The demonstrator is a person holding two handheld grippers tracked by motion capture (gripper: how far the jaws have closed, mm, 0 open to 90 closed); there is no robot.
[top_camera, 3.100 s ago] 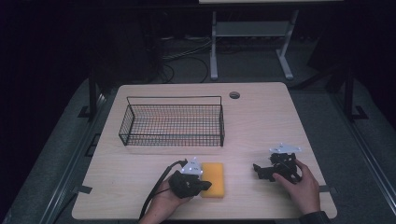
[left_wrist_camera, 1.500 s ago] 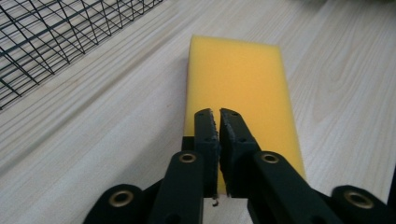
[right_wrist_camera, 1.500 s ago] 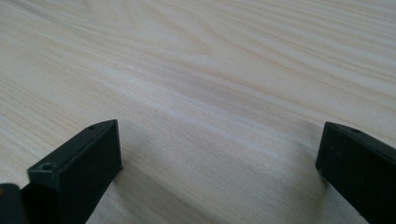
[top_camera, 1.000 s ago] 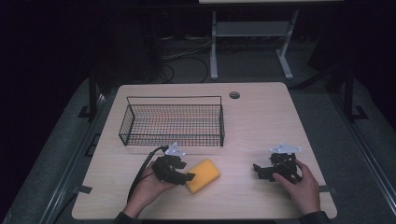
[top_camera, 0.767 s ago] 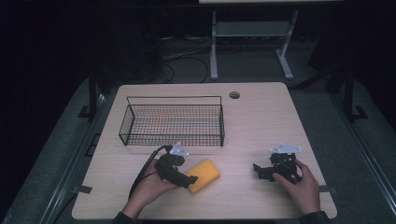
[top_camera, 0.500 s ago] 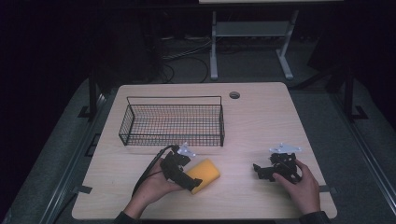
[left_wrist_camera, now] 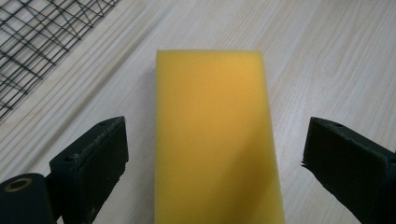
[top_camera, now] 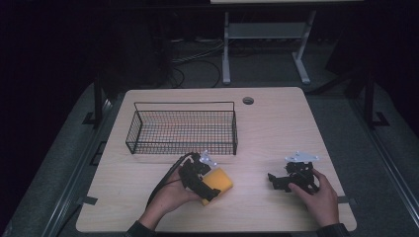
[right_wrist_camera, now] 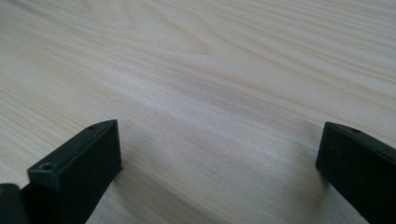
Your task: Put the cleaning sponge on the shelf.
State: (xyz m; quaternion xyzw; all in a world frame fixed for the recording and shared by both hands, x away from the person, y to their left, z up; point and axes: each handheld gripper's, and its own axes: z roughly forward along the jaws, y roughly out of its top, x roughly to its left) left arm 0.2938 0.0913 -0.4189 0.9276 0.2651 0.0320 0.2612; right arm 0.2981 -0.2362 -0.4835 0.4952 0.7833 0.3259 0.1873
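A yellow sponge [top_camera: 222, 179] lies flat on the wooden table [top_camera: 276, 123], just in front of the wire basket [top_camera: 183, 147]. My left gripper [top_camera: 211, 181] reaches over it from the left, held in a person's hand. In the left gripper view the sponge [left_wrist_camera: 215, 140] runs lengthwise between the two black jaws, with a gap on each side; this left gripper [left_wrist_camera: 215, 140] is open. My right gripper [top_camera: 274, 181] rests in the other hand at the front right, pointing left. It is open over bare wood [right_wrist_camera: 219, 154] with nothing between the jaws.
The black wire basket [left_wrist_camera: 42, 42] stands empty at the table's left middle, close to the left gripper. A round cable hole [top_camera: 248, 100] sits near the far edge. Cables trail from the left gripper toward the front edge.
The sponge went from square-on to lying diagonally. Over the last second my left gripper slid right so its jaws straddle the sponge. The right gripper has stayed put.
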